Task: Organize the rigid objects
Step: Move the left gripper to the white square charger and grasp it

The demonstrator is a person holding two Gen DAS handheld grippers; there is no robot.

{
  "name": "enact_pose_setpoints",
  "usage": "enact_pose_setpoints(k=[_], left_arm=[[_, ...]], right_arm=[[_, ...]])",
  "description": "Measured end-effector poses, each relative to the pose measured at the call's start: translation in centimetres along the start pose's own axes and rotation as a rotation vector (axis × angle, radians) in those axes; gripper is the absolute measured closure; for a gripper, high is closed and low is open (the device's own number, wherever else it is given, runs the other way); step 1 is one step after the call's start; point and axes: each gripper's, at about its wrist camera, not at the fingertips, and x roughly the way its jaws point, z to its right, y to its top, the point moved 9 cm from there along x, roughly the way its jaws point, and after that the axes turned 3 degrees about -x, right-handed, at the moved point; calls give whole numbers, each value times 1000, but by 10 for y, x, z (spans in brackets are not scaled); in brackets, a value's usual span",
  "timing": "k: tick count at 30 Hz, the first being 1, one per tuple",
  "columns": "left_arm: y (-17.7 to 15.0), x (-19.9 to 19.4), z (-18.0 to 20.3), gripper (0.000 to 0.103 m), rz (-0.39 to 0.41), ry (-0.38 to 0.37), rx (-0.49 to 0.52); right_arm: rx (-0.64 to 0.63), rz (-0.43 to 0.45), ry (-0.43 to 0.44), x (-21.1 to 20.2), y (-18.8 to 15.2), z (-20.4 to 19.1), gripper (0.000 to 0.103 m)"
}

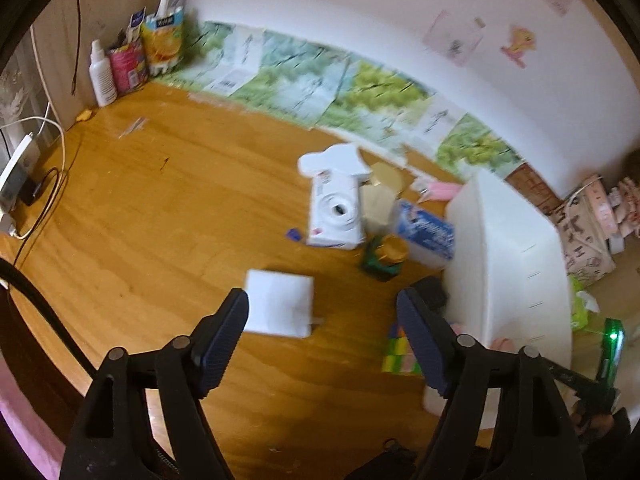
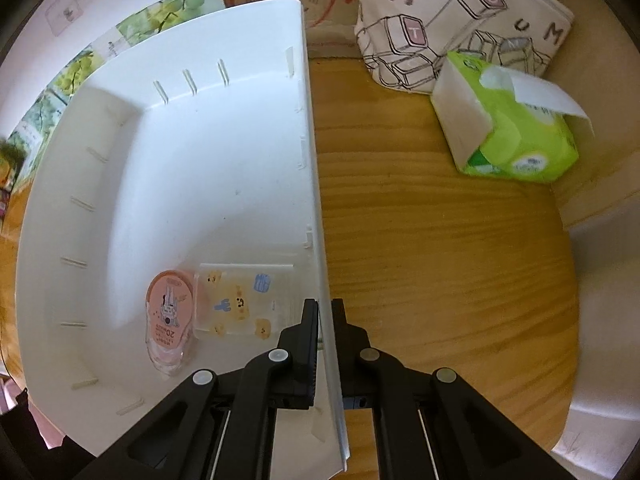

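My left gripper (image 1: 322, 326) is open above the wooden desk, with a flat white box (image 1: 279, 303) lying just beyond and between its fingertips, untouched. Farther off stand a white camera box (image 1: 335, 216), a green jar with a gold lid (image 1: 386, 255), a blue-and-white pack (image 1: 428, 234) and colourful blocks (image 1: 396, 354). My right gripper (image 2: 325, 312) is shut on the right wall (image 2: 316, 208) of the white bin (image 1: 504, 256). Inside the bin lie a pink tape dispenser (image 2: 168, 316) and a clear case with yellow cartoon stickers (image 2: 240, 304).
Bottles and cartons (image 1: 136, 56) crowd the far left corner. A power strip and cables (image 1: 20, 172) lie at the left edge. A green tissue pack (image 2: 508, 132) and a printed fabric bag (image 2: 452, 20) sit right of the bin. Bare wood (image 1: 160, 200) spreads left of the boxes.
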Motion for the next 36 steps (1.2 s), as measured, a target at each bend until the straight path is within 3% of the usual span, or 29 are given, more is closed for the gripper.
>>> enact_pose_setpoints(k=[13, 24, 36], left_arm=[[-12, 41, -33, 19, -225, 45, 56], [-24, 81, -30, 19, -420, 32, 137], [-16, 98, -34, 19, -435, 28, 103]], right_arm=[[143, -21, -6, -1, -7, 3, 96], [254, -5, 3, -6, -15, 10, 94], [279, -15, -34, -13, -22, -3, 92]])
